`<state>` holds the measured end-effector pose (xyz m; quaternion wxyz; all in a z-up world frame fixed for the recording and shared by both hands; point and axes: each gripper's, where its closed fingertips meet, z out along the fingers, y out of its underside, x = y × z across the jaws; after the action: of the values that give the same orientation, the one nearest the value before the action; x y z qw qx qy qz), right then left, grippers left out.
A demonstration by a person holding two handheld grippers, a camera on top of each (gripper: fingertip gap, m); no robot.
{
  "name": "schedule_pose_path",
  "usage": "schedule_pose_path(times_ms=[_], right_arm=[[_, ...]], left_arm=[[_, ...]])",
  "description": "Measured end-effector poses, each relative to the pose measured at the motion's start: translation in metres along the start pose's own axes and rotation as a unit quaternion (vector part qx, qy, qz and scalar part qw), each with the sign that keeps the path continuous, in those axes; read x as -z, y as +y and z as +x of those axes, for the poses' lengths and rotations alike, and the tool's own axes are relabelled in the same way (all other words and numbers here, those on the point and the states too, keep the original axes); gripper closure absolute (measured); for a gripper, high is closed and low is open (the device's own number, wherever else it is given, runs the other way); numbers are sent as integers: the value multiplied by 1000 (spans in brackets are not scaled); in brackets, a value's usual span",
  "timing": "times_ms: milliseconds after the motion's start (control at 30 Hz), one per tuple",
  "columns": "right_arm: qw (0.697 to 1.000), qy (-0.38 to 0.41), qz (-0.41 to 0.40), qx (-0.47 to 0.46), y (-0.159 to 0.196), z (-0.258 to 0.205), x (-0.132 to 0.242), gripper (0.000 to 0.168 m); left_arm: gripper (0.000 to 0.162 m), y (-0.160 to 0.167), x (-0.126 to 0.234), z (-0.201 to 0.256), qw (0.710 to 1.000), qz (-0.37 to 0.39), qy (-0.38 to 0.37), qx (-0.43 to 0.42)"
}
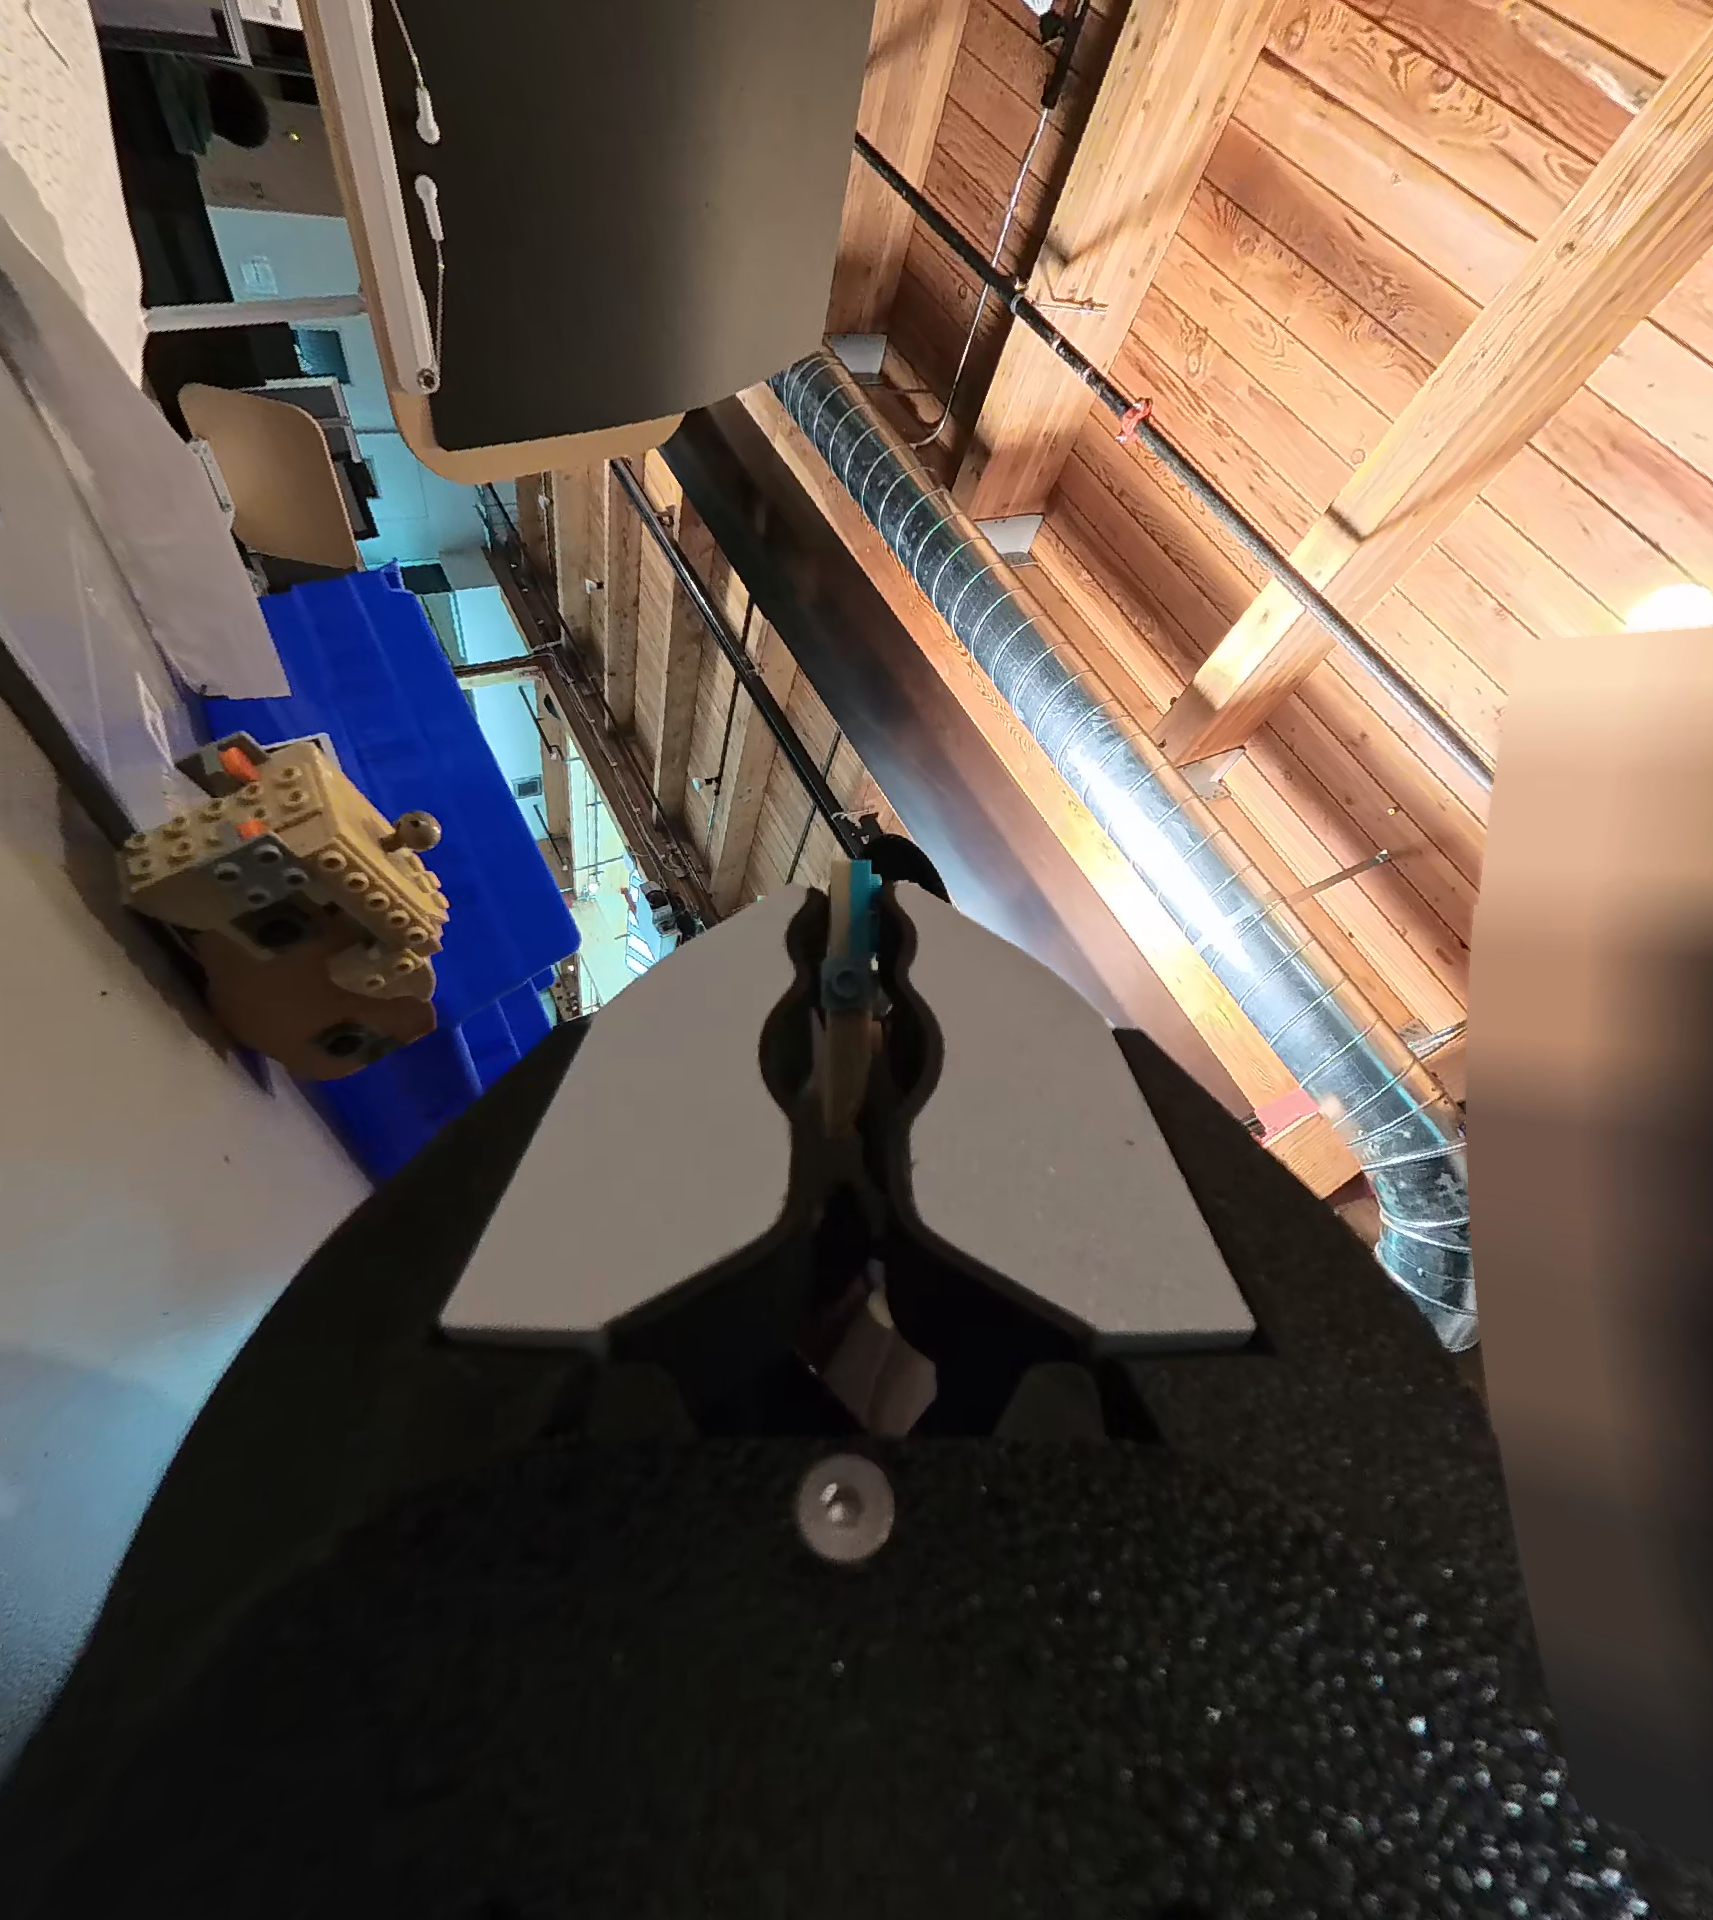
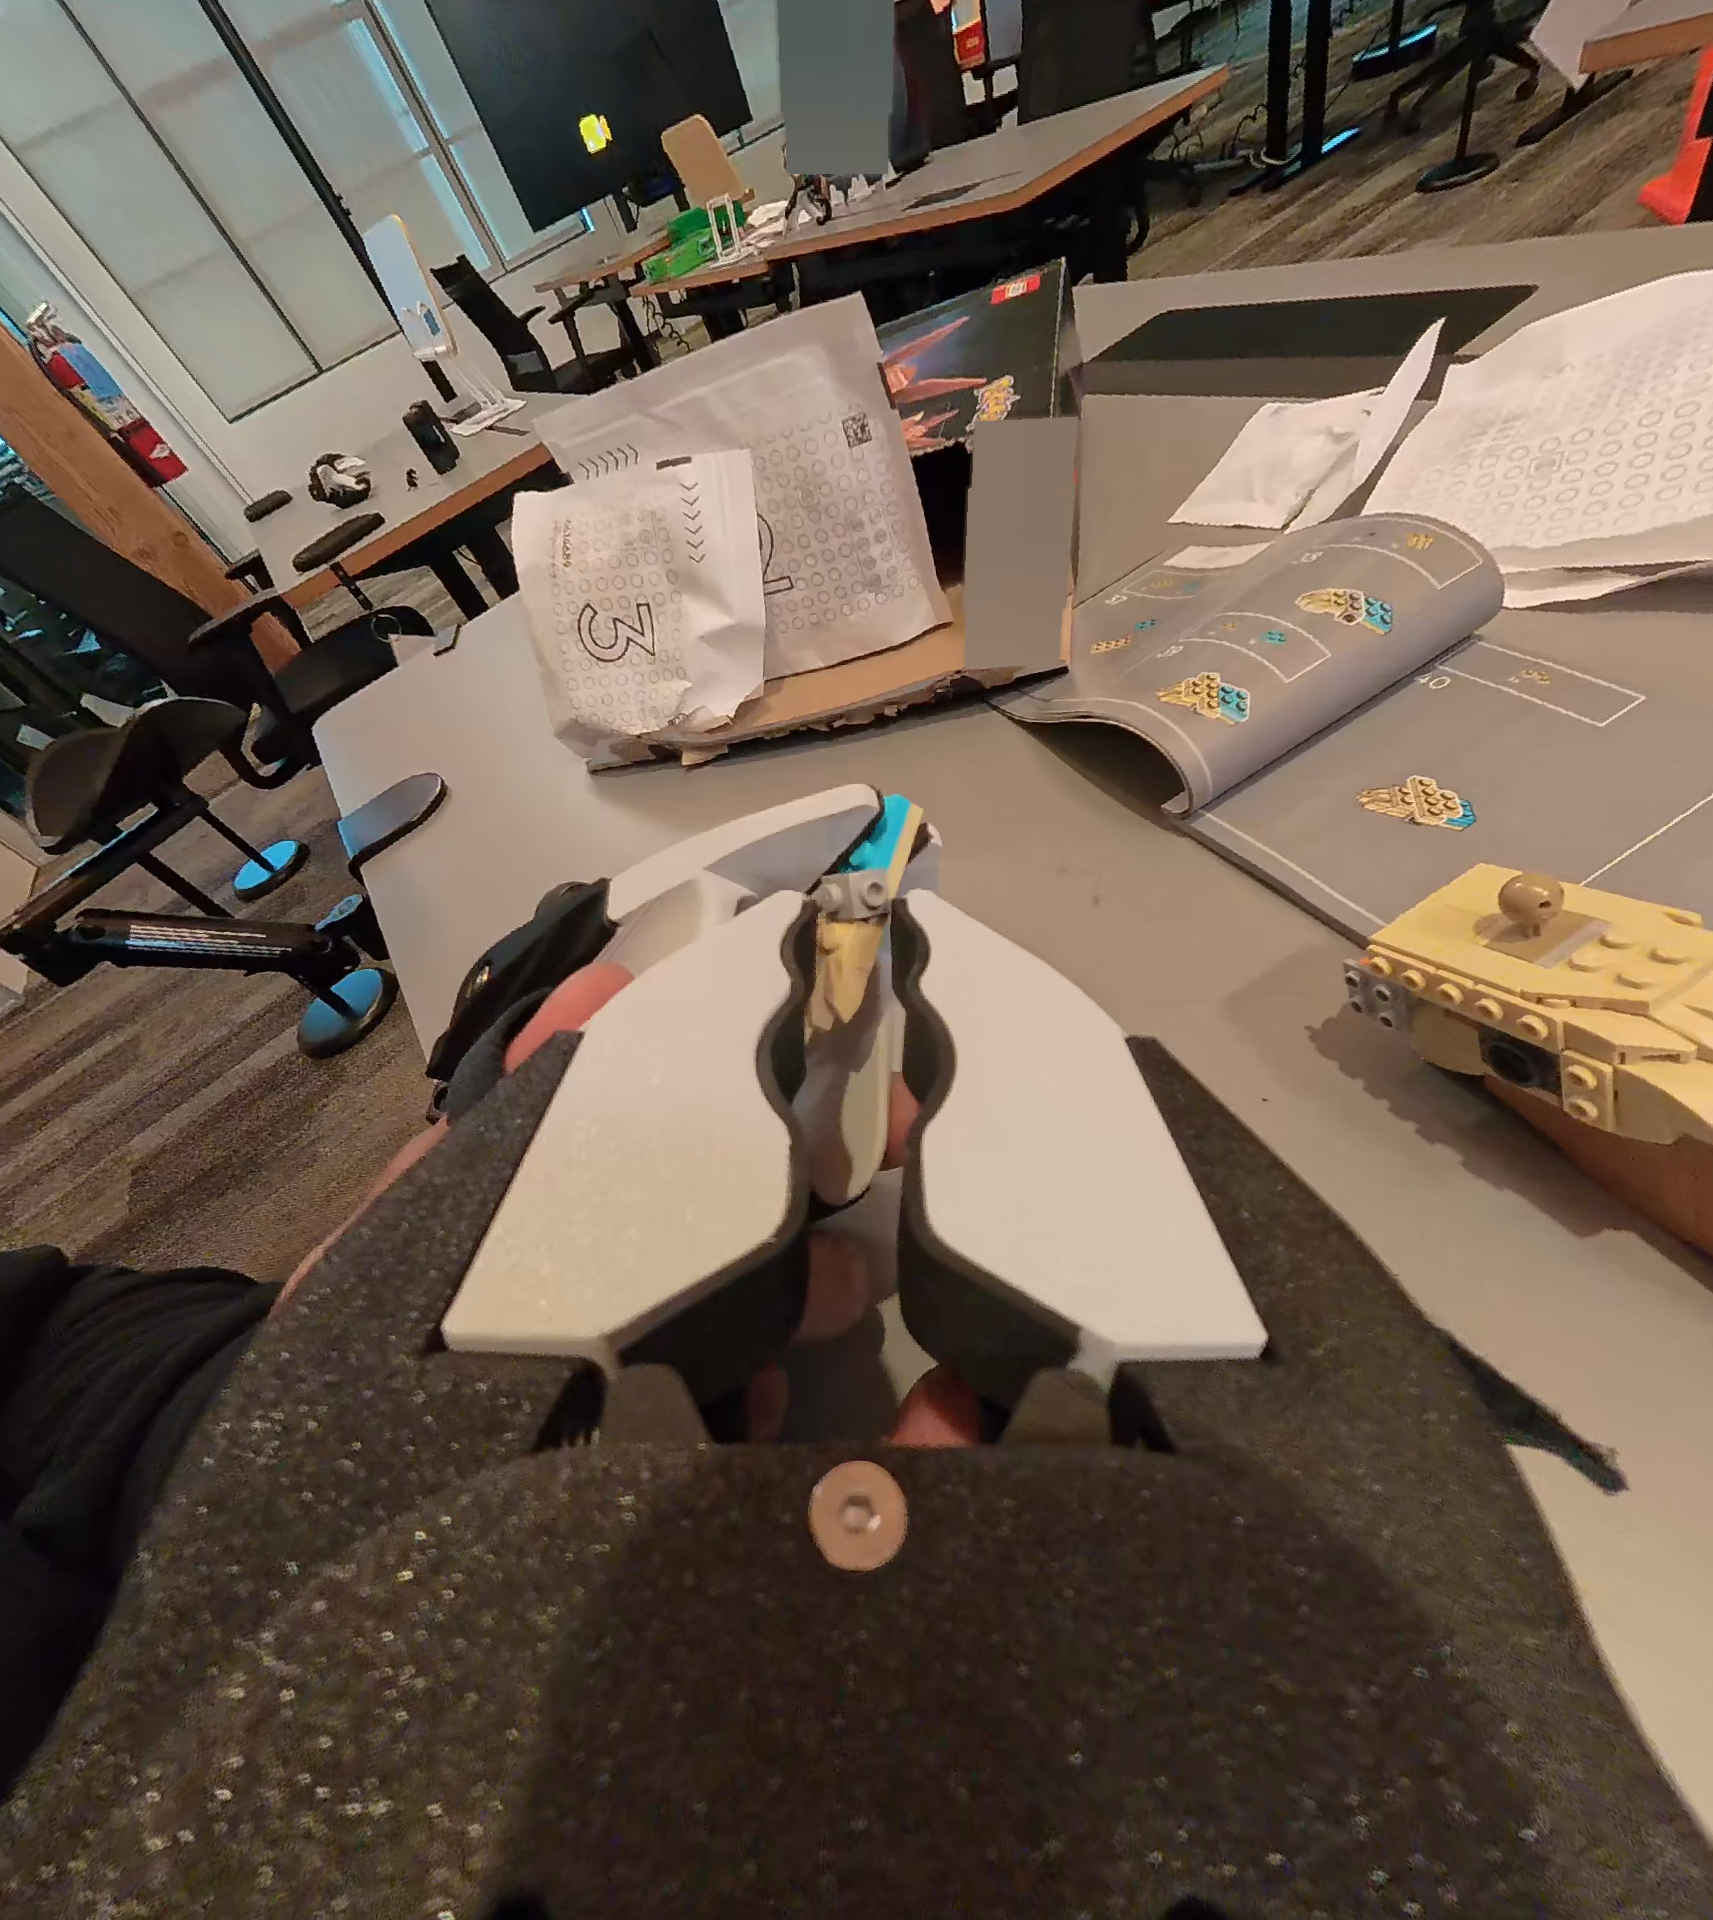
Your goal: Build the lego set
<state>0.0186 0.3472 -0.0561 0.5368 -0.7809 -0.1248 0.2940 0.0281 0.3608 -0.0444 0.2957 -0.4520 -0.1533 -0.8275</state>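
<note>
Both your left tongs (image 1: pixel 847 935) and right tongs (image 2: pixel 857 935) are clenched on one small tan, grey and turquoise lego piece (image 2: pixel 867 914), mostly hidden between them. The tan and brown lego ship (image 2: pixel 1600 1049) sits on the grey table (image 2: pixel 1091 935), cut off at the right edge; numbered white paper bags (image 2: pixel 639 603) lean in the torn cardboard box (image 2: pixel 977 416).

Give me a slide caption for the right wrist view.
Right gripper and left gripper pinch a small tan-and-blue lego piece beside the tan lego ship.
</note>
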Motion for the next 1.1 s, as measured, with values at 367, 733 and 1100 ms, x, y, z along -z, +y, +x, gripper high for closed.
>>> schedule_pose_path(times_ms=[367,733,1100], right_arm=[[1000,1,4,-6,-2,0,3,153],[994,-55,1,-100,4,-8,3,139],[982,-114,33,-148,-6,-27,9,141]], left_arm=[[153,1,0,3,1000,-2,8,-4],[154,1,1,16,998,1,46,-43],[154,0,5,40,991,8,112,-67]])
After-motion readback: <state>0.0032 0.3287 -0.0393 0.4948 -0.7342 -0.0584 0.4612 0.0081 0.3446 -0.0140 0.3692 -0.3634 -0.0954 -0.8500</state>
